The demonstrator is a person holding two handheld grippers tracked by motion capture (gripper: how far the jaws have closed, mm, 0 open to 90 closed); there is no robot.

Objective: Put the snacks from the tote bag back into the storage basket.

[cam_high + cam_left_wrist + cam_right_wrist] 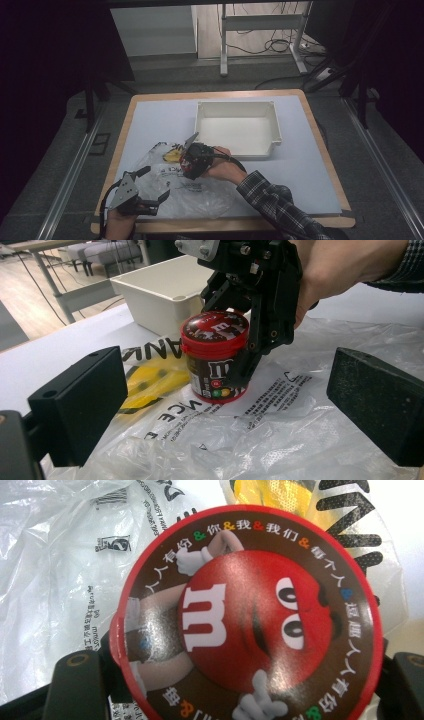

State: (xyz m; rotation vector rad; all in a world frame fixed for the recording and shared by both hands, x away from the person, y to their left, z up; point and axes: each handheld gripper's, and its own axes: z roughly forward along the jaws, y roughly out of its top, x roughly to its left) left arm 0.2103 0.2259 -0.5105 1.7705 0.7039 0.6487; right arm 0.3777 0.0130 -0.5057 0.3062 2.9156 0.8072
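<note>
Right claw (240, 352) is clenching the red-lidded brown candy tub (216, 356) standing on the crinkled clear plastic bag (280, 435), risking slipping or dragging film when lifting; left claw (225, 410) is resting released.

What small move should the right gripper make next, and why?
Probably lift the candy tub straight up: the right gripper is shut on it from above, it stands on the plastic bag, and the white bin beside it sits empty. The left gripper is open over the bag.

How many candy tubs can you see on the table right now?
1: the red-lidded candy tub stands on the plastic bag, gripped by the right tongs. The crumpled bag may hide others.
</note>
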